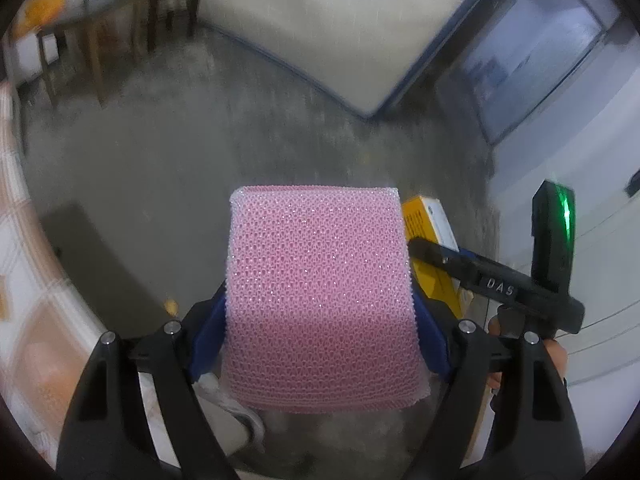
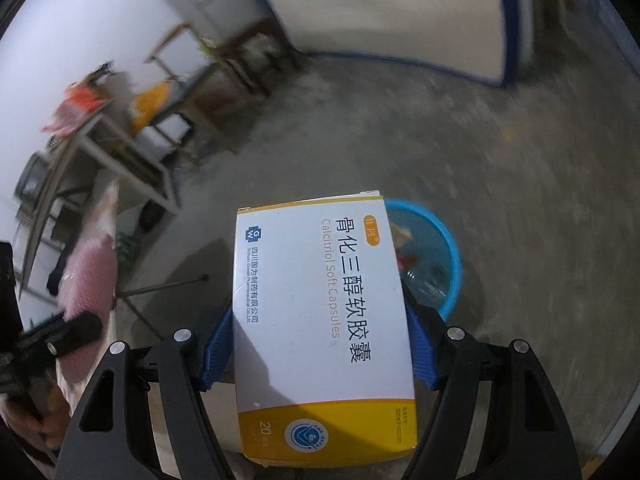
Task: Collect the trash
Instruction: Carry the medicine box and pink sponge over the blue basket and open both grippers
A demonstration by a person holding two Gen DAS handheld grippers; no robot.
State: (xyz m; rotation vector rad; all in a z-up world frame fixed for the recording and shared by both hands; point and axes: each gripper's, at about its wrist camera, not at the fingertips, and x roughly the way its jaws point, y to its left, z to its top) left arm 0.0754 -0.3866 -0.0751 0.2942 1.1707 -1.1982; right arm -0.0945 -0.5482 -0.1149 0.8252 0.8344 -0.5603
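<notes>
My left gripper (image 1: 320, 336) is shut on a pink mesh sponge (image 1: 320, 292), its blue pads pressing both sides. My right gripper (image 2: 318, 354) is shut on a white and yellow medicine box (image 2: 324, 320) printed "Calcitriol Soft Capsules". Beyond that box a blue plastic basin (image 2: 448, 264) stands on the concrete floor, holding a clear bottle and other scraps. In the left wrist view the same box (image 1: 430, 240) and the right gripper's black body (image 1: 500, 284) show at the right. The right wrist view shows the pink sponge (image 2: 90, 280) at its left edge.
A white mattress with blue edging (image 1: 340, 24) leans at the back. Wooden and metal tables with chairs (image 2: 168, 92) stand at the back left. A checked cloth surface (image 1: 24, 280) curves along the left. A dark mat (image 1: 96, 264) lies on the floor.
</notes>
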